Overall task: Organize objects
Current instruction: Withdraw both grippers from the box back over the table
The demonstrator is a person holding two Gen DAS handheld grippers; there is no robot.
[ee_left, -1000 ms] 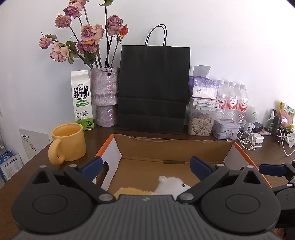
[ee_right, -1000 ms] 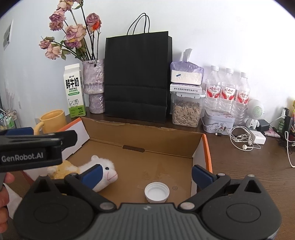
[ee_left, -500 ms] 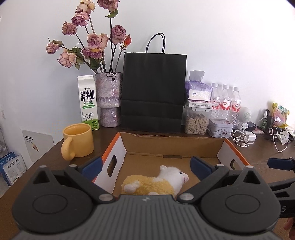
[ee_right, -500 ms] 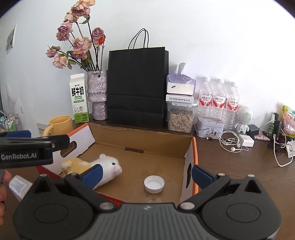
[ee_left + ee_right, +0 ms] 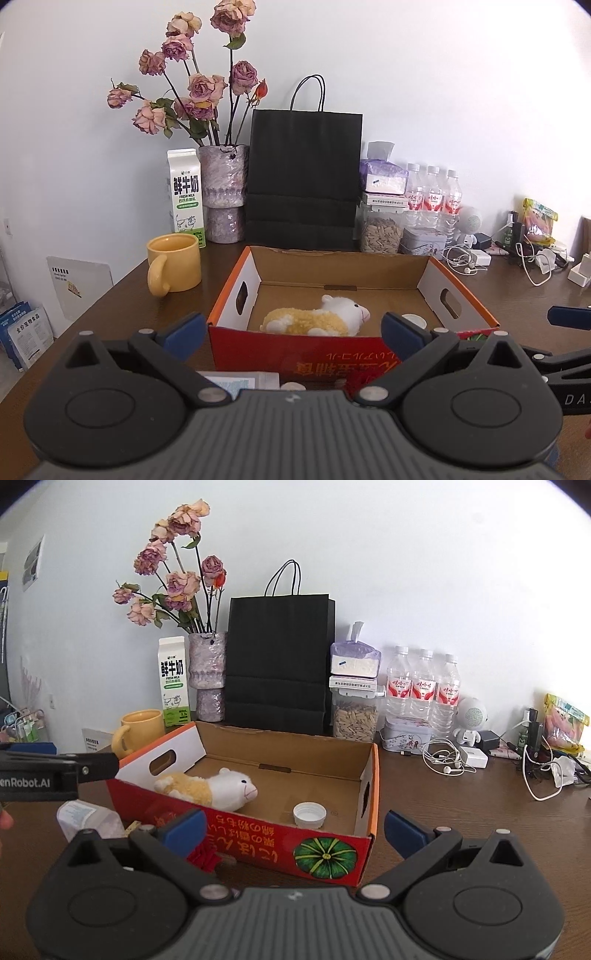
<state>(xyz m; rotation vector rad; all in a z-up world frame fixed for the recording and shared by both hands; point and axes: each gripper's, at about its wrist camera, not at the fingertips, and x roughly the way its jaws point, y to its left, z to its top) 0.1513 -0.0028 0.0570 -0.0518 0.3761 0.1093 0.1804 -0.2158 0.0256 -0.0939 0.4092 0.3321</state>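
A cardboard box (image 5: 332, 356) with a red front wall and orange edges stands on the brown table. Inside it lie a yellow-and-white plush sheep (image 5: 317, 321) and a white bottle cap (image 5: 309, 814). My left gripper (image 5: 293, 332) is open and empty, held in front of the box's near wall. My right gripper (image 5: 294, 829) is open and empty too, in front of the box (image 5: 258, 843) toward its right corner. The sheep (image 5: 210, 790) lies in the left half of the box. A clear plastic packet (image 5: 85, 816) and a red tasselled item (image 5: 203, 860) lie on the table before the box.
Behind the box stand a yellow mug (image 5: 175, 262), a milk carton (image 5: 185, 195), a vase of dried roses (image 5: 225, 192), a black paper bag (image 5: 304, 177), a seed jar (image 5: 354, 716) and three water bottles (image 5: 423, 686). Cables and earphones (image 5: 447, 760) lie at the right.
Both grippers have drawn back from over the box, so its red front wall and the items before it now show. Both stay open; the sheep and cap have not moved.
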